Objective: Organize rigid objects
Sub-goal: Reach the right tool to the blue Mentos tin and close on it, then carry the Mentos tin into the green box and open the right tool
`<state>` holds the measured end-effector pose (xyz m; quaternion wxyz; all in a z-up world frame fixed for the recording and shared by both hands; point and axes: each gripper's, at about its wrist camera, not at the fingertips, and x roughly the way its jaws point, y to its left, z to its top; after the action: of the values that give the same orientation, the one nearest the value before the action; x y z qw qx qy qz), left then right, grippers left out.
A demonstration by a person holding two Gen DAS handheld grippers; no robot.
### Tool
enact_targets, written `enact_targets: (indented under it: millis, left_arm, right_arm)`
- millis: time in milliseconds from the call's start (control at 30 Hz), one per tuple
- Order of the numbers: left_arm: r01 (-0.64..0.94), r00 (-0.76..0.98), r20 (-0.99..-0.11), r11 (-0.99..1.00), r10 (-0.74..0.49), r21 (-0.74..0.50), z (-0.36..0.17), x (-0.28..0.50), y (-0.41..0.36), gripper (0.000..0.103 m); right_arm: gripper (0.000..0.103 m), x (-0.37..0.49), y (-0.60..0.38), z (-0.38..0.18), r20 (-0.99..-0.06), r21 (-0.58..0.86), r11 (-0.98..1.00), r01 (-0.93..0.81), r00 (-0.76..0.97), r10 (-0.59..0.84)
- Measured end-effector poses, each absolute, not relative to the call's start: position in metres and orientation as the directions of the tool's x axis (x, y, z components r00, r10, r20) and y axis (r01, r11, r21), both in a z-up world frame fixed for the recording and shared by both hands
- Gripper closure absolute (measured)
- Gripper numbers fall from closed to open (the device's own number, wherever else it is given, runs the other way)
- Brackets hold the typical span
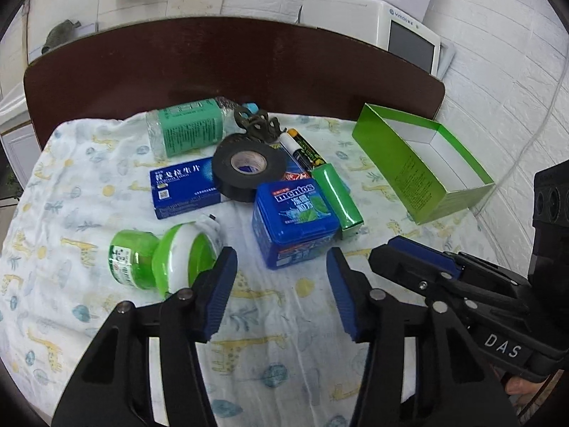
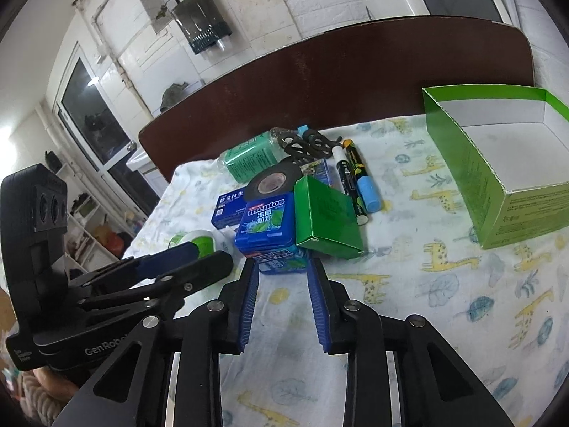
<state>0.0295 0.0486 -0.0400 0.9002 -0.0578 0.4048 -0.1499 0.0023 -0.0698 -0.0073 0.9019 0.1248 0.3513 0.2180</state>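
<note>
A pile of small objects lies on the giraffe-print cloth (image 1: 277, 338): a blue Mentos box (image 1: 293, 219) (image 2: 266, 222), a green carton (image 1: 338, 197) (image 2: 329, 217), a roll of black tape (image 1: 249, 169) (image 2: 272, 179), a blue pill box (image 1: 186, 186) (image 2: 229, 208), a green jar (image 1: 160, 261) on its side, a green-labelled bottle (image 1: 188, 130) and markers (image 1: 302, 147) (image 2: 352, 178). An empty open green box (image 1: 423, 162) (image 2: 498, 163) stands at the right. My left gripper (image 1: 281, 259) is open, just before the Mentos box. My right gripper (image 2: 282, 267) is open, its tips at the Mentos box's near edge.
A dark brown board (image 1: 231, 64) stands behind the cloth. A white appliance (image 1: 391, 25) sits behind it by the brick wall. A dark metal trinket (image 1: 259, 124) lies beside the bottle. The right gripper's body (image 1: 462, 284) shows in the left wrist view.
</note>
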Motion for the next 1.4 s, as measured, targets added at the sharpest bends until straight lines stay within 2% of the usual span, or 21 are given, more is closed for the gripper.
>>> enact_targets:
  millis: [267, 433, 600, 700, 900, 1167, 1400]
  left_arm:
    - [0.237, 0.619, -0.732, 0.956, -0.285, -0.173, -0.049, 0.041, 0.045, 0.053]
    - [0.248, 0.577, -0.755, 0.947, -0.312, -0.203, -0.059, 0.050, 0.049, 0.053]
    - [0.274, 0.581, -0.759, 0.949, -0.294, -0.158, -0.061, 0.060, 0.039, 0.053]
    - [0.282, 0.581, -0.758, 0.947, -0.296, -0.154, -0.062, 0.067, 0.037, 0.053]
    - [0.327, 0.575, -0.756, 0.935, -0.312, -0.137, -0.062, 0.076, 0.028, 0.051]
    - [0.325, 0.576, -0.757, 0.936, -0.310, -0.136, -0.056, 0.075, 0.027, 0.052]
    - [0.345, 0.651, -0.707, 0.937, -0.275, -0.047, -0.023, 0.053, 0.013, 0.052]
  right_arm:
    - [0.074, 0.033, -0.077, -0.022, -0.599, 0.522, 0.809, -0.269, 0.560, 0.573]
    - [0.073, 0.049, -0.080, -0.023, -0.588, 0.570, 0.779, -0.260, 0.534, 0.608]
    - [0.073, 0.070, -0.077, -0.025, -0.583, 0.616, 0.747, -0.250, 0.492, 0.646]
    - [0.073, 0.081, -0.071, -0.026, -0.598, 0.609, 0.753, -0.247, 0.480, 0.642]
    - [0.062, 0.102, -0.064, -0.029, -0.618, 0.617, 0.755, -0.224, 0.456, 0.640]
    - [0.060, 0.098, -0.060, -0.019, -0.635, 0.549, 0.791, -0.271, 0.481, 0.605]
    - [0.060, 0.076, -0.068, 0.014, -0.578, 0.513, 0.791, -0.333, 0.548, 0.605]
